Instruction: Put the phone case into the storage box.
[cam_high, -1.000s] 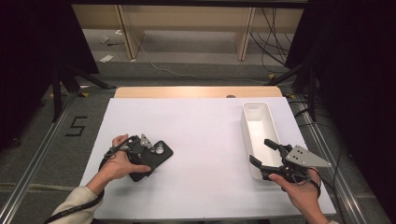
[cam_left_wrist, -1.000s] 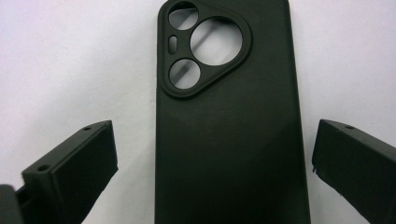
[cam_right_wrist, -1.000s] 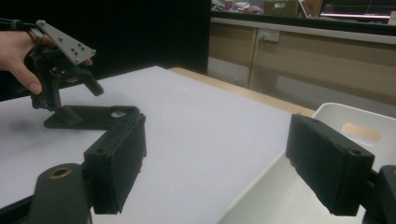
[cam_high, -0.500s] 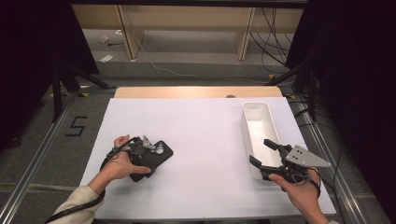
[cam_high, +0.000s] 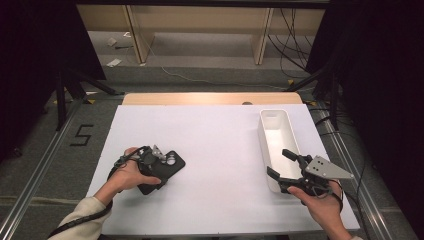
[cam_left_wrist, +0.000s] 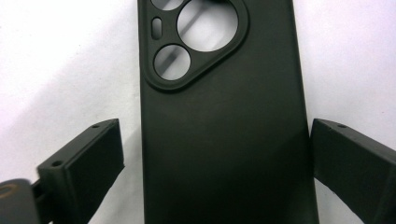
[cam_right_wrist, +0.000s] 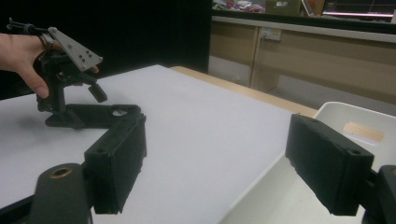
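White bin (cam_high: 276, 131) stands beside the right gripper (cam_high: 286, 165).

You can read one mark: a black figure "5" (cam_high: 81, 135), taped or painted on the grey floor (cam_high: 45, 165) left of the table, between the table's edge and the floor rail. Nothing else around you carries lettering, a label or a brand clear enough to read.

Phone case (cam_high: 162, 167) flat on worktop (cam_high: 220, 145), left side, between left claw (cam_high: 150, 165) jaws; tray (cam_high: 277, 142) right; right claw (cam_high: 286, 167) over its near end.
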